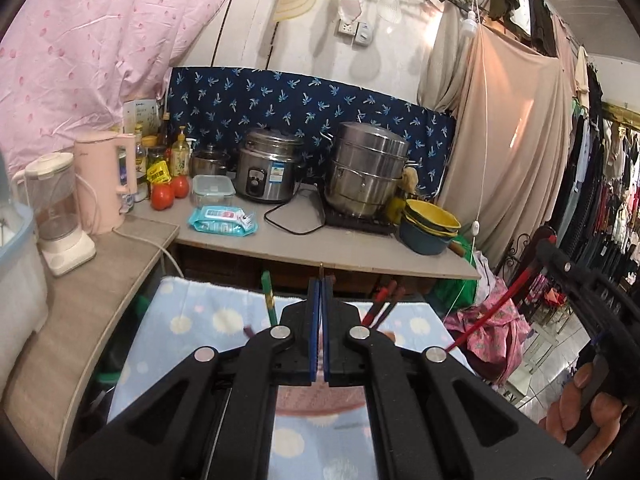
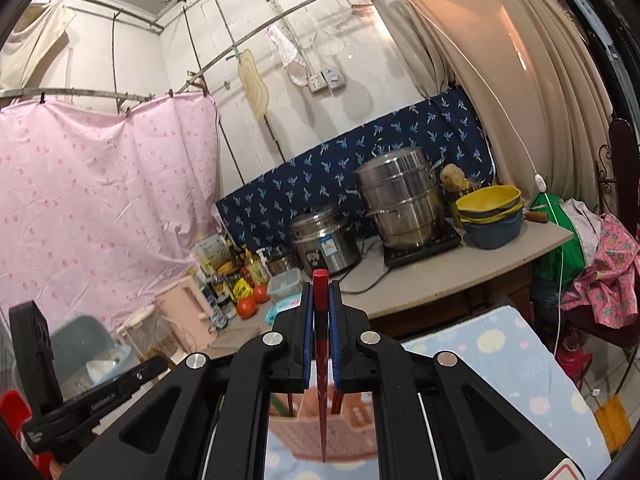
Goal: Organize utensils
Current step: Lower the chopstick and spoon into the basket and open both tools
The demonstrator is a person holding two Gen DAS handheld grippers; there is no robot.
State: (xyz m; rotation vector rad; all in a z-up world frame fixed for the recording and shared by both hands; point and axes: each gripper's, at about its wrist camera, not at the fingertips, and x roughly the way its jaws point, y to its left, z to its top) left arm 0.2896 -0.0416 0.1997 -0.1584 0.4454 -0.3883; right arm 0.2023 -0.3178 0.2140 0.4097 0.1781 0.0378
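Note:
My left gripper [image 1: 321, 280] is shut, its blue pads pressed together with nothing seen between them. It hovers over a pink utensil holder [image 1: 320, 400] on a light blue dotted cloth [image 1: 192, 320]. Red chopsticks [image 1: 384, 304] and a green utensil [image 1: 269, 296] stick up from behind the gripper. My right gripper [image 2: 321, 284] is shut on a red chopstick [image 2: 321, 360] that hangs point down above the pink holder [image 2: 340, 428], which holds more red sticks. The right gripper also shows at the right edge of the left wrist view [image 1: 568, 276].
A counter [image 1: 360, 248] behind carries a rice cooker [image 1: 268, 172], a steel steamer pot [image 1: 368, 176], stacked yellow and blue bowls [image 1: 430, 224], a wipes pack [image 1: 222, 220], tomatoes [image 1: 162, 196], a pink kettle [image 1: 102, 180] and a blender [image 1: 56, 212]. Clothes hang at the right.

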